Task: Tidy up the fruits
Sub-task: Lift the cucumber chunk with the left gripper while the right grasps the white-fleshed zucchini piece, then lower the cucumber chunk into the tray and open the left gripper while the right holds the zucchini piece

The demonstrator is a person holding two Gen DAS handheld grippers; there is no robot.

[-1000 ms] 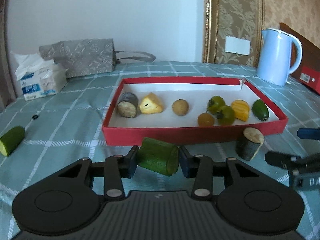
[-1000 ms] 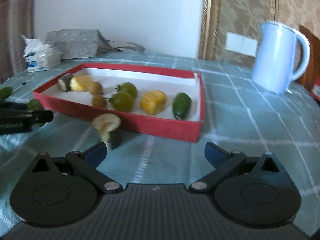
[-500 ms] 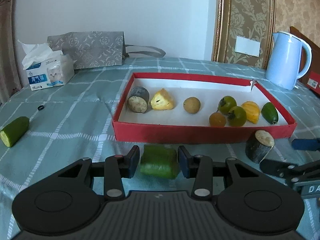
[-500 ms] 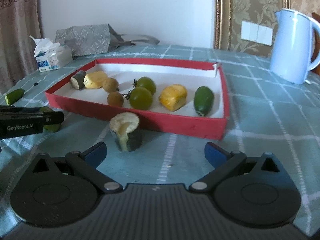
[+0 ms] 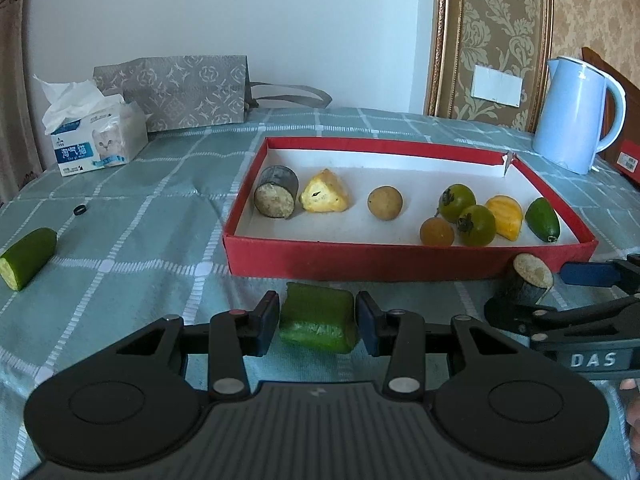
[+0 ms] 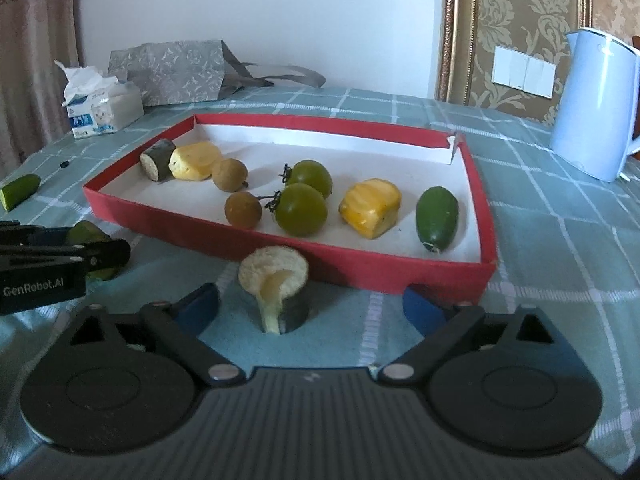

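eight fruits already sit in the shallow red cardboard tray. my left tongs clamp a green cucumber chunk; my right tongs gape around a dark-skinned pale-fleshed stub, and another green cucumber piece waits well apart.

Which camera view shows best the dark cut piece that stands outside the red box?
The right wrist view: the dark cut piece stands large and central between the open right gripper fingers, its pale top clear. The left wrist view shows it small at the right edge, its lower part hidden.
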